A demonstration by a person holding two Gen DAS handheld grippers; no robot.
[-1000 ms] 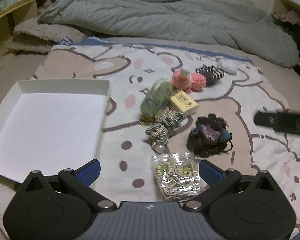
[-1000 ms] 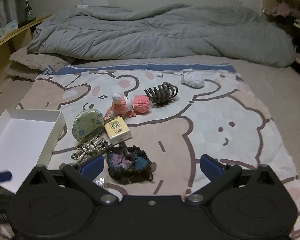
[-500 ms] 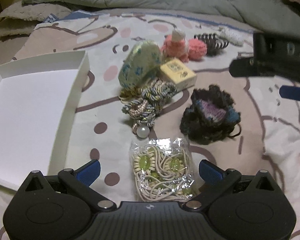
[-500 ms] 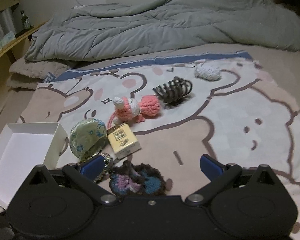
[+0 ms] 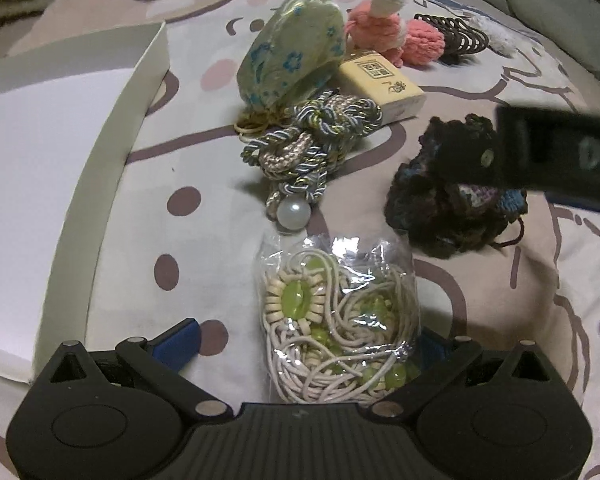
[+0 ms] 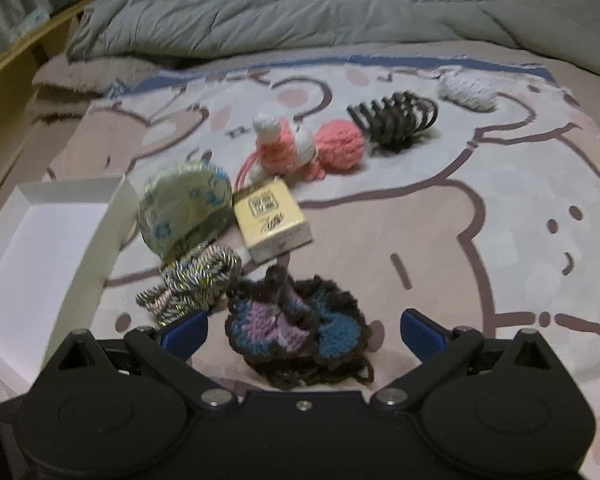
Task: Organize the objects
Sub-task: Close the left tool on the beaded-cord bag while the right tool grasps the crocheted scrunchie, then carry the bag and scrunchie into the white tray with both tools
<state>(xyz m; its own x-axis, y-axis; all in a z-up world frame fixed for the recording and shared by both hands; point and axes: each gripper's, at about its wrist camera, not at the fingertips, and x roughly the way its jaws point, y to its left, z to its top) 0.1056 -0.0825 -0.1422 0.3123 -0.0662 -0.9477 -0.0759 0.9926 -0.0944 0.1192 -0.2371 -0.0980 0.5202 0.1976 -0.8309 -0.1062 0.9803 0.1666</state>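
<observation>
Bed blanket (image 5: 204,240): white box (image 5: 112,152) apparently empty.

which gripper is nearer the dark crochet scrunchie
Right. The right gripper is open with the scrunchie between its fingers. The left gripper sits to the scrunchie's left, open around the bagged necklace.

Dim room. Grey duvet (image 6: 340,4) is crumpled across top of frame. Wooden shelf (image 6: 24,36) at upper left, w/ cartoon-print blanket (image 6: 500,200) below.
</observation>
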